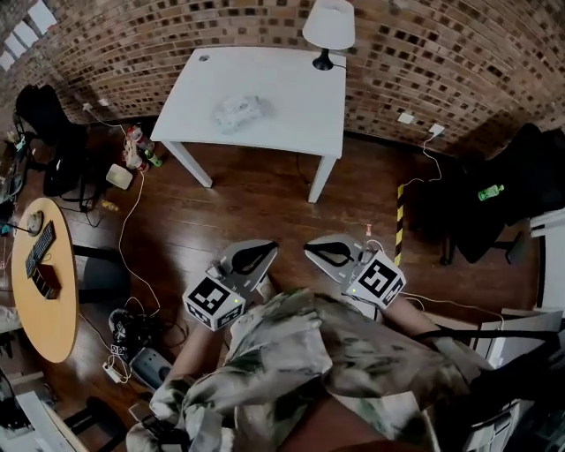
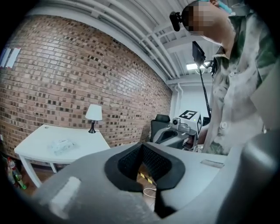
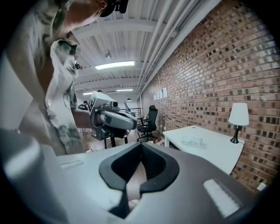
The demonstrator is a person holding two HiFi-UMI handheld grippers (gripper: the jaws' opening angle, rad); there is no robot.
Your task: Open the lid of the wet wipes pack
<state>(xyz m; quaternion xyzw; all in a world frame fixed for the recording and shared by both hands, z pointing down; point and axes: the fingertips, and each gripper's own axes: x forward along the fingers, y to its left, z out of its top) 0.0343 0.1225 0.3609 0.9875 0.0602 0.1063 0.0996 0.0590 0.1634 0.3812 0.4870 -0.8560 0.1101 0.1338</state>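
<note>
- Patterned shirt (image 1: pixel 300 353), just behind both grippers.
- Left gripper (image 1: pixel 263 251): fingers (image 2: pixel 124 164) pressed together, holding nothing.
- Right gripper (image 1: pixel 316 247): closed too, empty, beside the left one.
- Wipes pack (image 1: pixel 237 109): on the white table (image 1: pixel 291 97), well ahead of both sets of fingers, near a lamp (image 1: pixel 329 26).

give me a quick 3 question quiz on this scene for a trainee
1. True or false: the wet wipes pack lies on the white table.
2. What stands at the table's far edge? A) lamp B) kettle C) monitor
3. Fill in: the left tongs and right tongs are both ____ (open/shut), holding nothing.
Key: 1 true; 2 A; 3 shut.
</note>
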